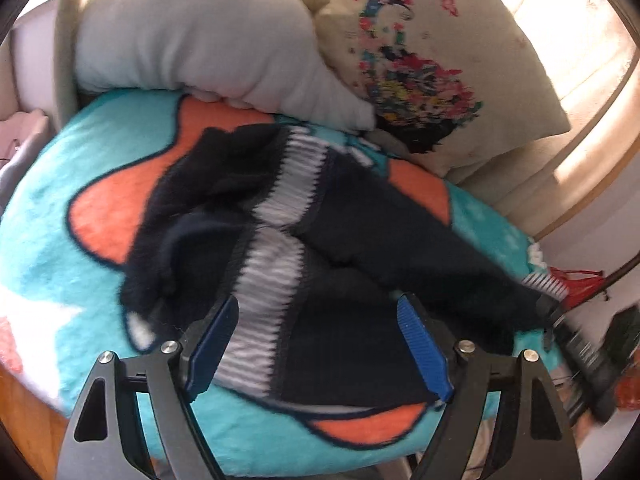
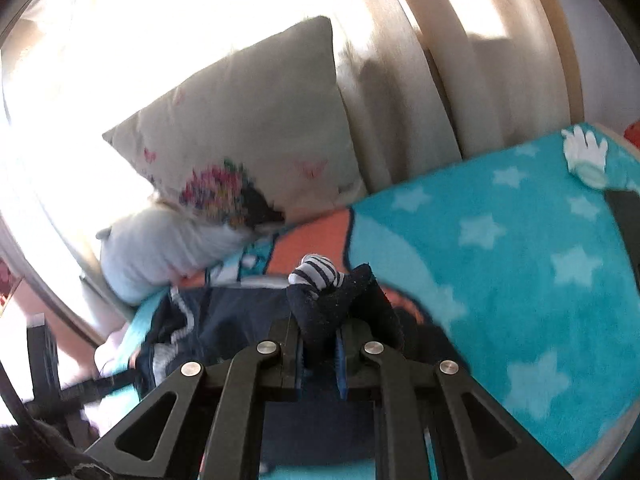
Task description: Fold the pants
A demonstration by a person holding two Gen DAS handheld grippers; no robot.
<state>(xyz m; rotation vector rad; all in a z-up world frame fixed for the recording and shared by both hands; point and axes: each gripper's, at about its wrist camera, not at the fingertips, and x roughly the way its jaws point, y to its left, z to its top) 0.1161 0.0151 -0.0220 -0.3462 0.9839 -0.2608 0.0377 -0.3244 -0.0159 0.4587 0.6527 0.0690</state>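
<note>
Dark navy pants (image 1: 348, 236) with a white-and-grey striped side band lie crumpled on a turquoise and orange blanket (image 1: 100, 168). My left gripper (image 1: 320, 344) is open, its blue pads on either side of the near part of the pants, holding nothing. In the right wrist view, my right gripper (image 2: 320, 344) is shut on a bunched fold of the pants (image 2: 336, 300), with a striped bit sticking up above the jaws. The right gripper also shows at the right end of the pants in the left wrist view (image 1: 550, 312).
A grey pillow (image 1: 200, 36) and a cream cushion with a colourful print (image 1: 432, 60) lie at the back of the bed. Pale curtains (image 2: 400, 80) hang behind. The blanket's starred part (image 2: 520, 260) spreads to the right. Dark clutter (image 1: 592, 360) sits off the bed's right edge.
</note>
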